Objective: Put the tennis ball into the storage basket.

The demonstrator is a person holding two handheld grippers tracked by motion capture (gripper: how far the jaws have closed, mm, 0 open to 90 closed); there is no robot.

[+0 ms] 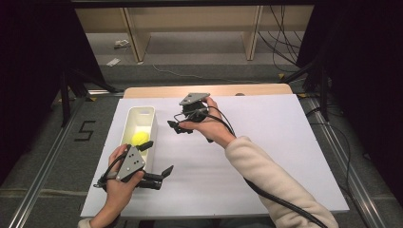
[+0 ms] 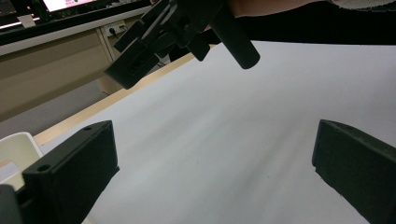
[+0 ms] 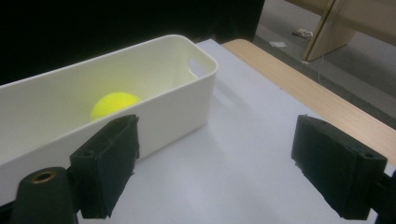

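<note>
White bin [image 1: 138, 114] sits on left part of the white surface [image 1: 266, 156], long side running away from the person. Right gripper [image 1: 177, 126] hovers just right of bin's mid wall, jaws wide, nothing betw. them. Left gripper [image 1: 159, 159] at bin's near end, jaws wide too, empty. Yellow ball [image 1: 139, 138] lies inside bin, toward near end, apart from both grippers.
</note>
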